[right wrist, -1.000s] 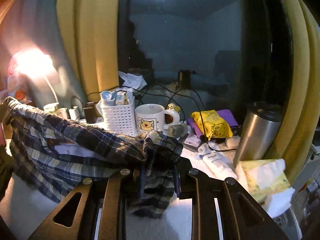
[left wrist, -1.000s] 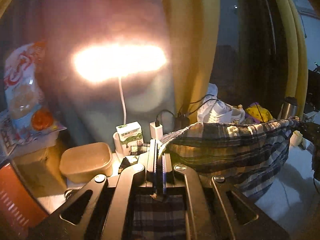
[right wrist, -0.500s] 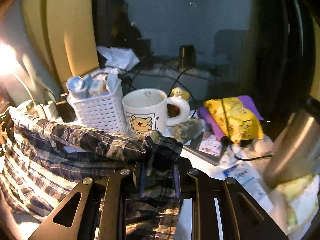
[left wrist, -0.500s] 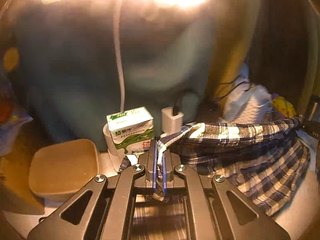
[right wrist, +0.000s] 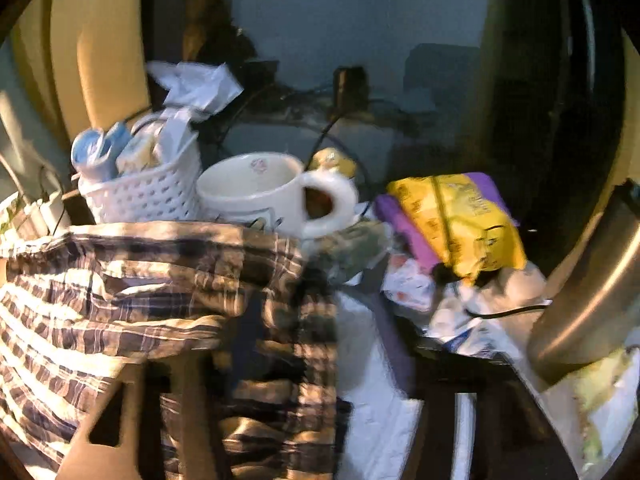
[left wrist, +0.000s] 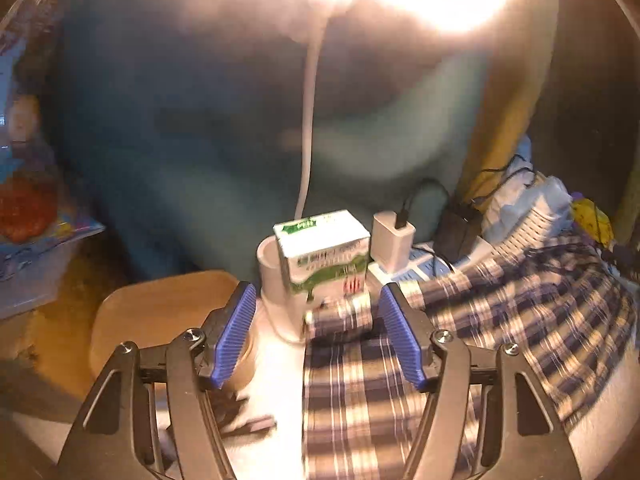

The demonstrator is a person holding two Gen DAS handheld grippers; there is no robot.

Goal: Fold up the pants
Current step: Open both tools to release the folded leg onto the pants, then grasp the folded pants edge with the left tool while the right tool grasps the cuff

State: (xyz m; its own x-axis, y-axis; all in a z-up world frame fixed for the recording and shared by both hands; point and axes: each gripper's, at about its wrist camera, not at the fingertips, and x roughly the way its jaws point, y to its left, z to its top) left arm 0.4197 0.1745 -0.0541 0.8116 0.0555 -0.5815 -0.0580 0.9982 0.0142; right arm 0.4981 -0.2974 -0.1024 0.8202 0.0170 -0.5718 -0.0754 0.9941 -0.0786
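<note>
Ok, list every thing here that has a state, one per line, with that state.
left gripper: open, blue pads apart, nothing clamped.
right gripper: blurred and draped by cloth, state unclear.
plaid pants: bunched on the table, edge lying between the left fingers.
mug: upright.
milk carton: upright, closed.
charger: cable plugged in.
steel tumbler: upright.

A cluttered white tabletop [left wrist: 280,364] carries plaid pants [left wrist: 500,320], a tan lidded container [left wrist: 160,320], a green-and-white carton [left wrist: 324,256], a white basket [right wrist: 148,196], a bear mug [right wrist: 268,196] and a steel tumbler [right wrist: 592,300].
</note>
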